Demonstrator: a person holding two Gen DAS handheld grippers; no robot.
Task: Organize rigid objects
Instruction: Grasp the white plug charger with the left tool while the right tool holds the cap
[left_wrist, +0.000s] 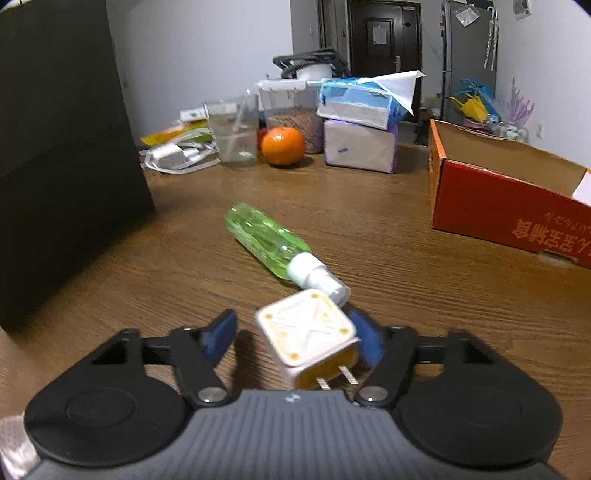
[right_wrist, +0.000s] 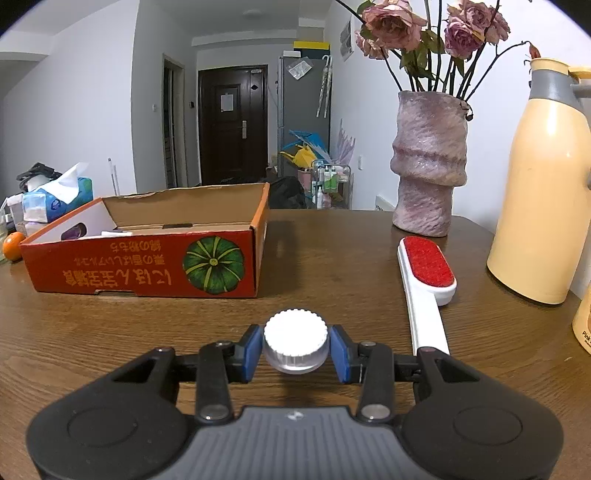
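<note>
- Straddling the white charger plug (left_wrist: 308, 338), our left gripper (left_wrist: 295, 338) has its fingers spread, one pad touching it, ready to close; the plug sits on the table (left_wrist: 369, 206) beside a green spray bottle (left_wrist: 271, 243).
- Our right gripper (right_wrist: 295, 349) clamps a white ribbed cap (right_wrist: 295, 341) just above the table, likely bound for the open cardboard box (right_wrist: 147, 266).

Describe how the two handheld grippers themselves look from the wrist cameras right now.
Both look alike. The left gripper and right gripper each have a ribbed grey body with a small logo, two round black housings, black linkage arms with silver pivot screws, and blue pads on the fingertips. No cables, sleeves or hands show.
</note>
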